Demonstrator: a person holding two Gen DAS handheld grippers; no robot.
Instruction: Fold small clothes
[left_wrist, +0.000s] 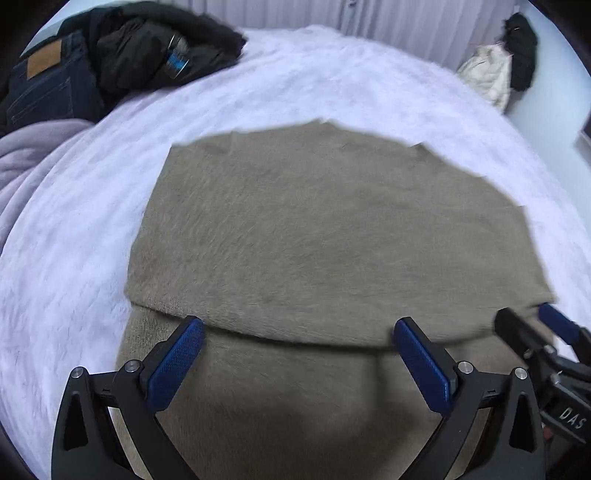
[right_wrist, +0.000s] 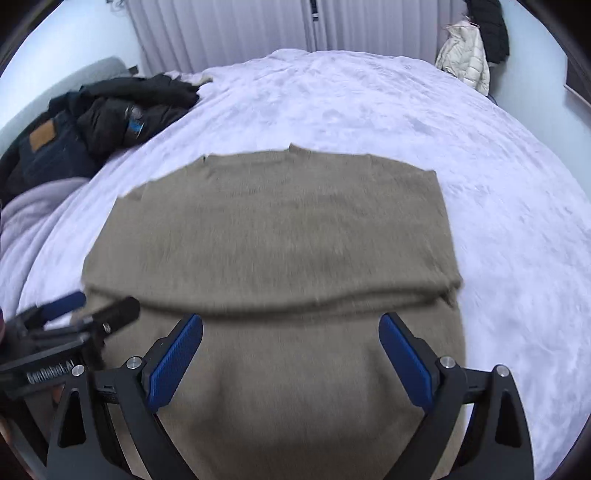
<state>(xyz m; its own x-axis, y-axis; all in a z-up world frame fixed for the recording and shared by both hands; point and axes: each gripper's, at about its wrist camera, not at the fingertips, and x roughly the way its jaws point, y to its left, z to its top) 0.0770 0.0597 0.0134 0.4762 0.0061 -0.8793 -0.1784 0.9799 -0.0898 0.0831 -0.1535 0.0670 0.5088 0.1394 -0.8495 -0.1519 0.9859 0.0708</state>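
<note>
Olive-brown knit garment (left_wrist: 325, 229) lies spread flat on the bed (left_wrist: 332, 74), over a pale lilac fuzzy blanket (right_wrist: 369, 110). A folded-over layer covers its far part; the fold's edge runs crosswise just beyond the fingertips in both wrist views. Left gripper (left_wrist: 298, 328): fingers spread wide, blue pads (left_wrist: 177, 362) above the near, single layer of the cloth, nothing between them. Right gripper (right_wrist: 291, 325): fingers likewise wide, empty, over the same near portion; contact with the fabric cannot be told. The grippers sit side by side, each at the edge of the other's view. Dark clothes (left_wrist: 122, 55) piled at far left of the bed.
</note>
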